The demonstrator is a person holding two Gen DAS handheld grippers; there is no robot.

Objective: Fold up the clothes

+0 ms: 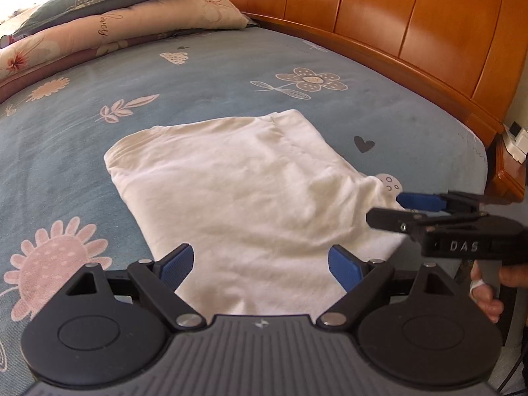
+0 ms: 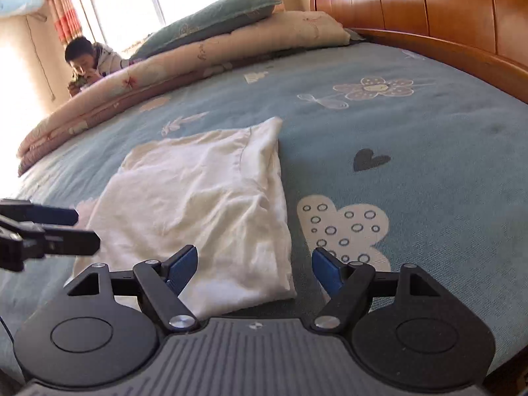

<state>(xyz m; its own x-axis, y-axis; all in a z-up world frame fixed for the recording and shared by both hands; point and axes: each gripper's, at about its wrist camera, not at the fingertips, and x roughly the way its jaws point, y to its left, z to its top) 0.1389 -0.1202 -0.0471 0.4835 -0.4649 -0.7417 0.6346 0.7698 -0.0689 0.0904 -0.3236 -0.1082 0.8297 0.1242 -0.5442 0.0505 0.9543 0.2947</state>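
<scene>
A wide bed (image 1: 231,76) fills both views, covered by a blue-grey sheet (image 2: 412,132) printed with pale flowers, leaves and small dark hearts. Beyond the jaws and to their right runs a curved, glossy orange-brown wooden headboard (image 1: 412,23). At the far left, well ahead of the jaws, lies a folded floral quilt (image 2: 132,89) with a cream pillow (image 1: 138,23) and a grey-green pillow (image 2: 211,19) stacked on it. Behind these, bright window light comes through red-and-white checked curtains (image 2: 62,10), and a person (image 2: 89,62) sits low beside the far edge of the bed. Past the bed's right corner a wooden nightstand (image 1: 508,171) carries a white box.

A folded white T-shirt (image 1: 250,191) lies flat on the sheet, slightly rumpled, just ahead of both pairs of jaws. The left gripper (image 1: 260,264) hangs above its near edge, jaws spread wide with nothing pinched between them. The right gripper (image 2: 254,267) sits at the shirt's near right corner, its jaws also spread and empty, the left pad over the cloth and the right pad over bare sheet. A hand (image 1: 488,290) holds the right gripper's handle.
</scene>
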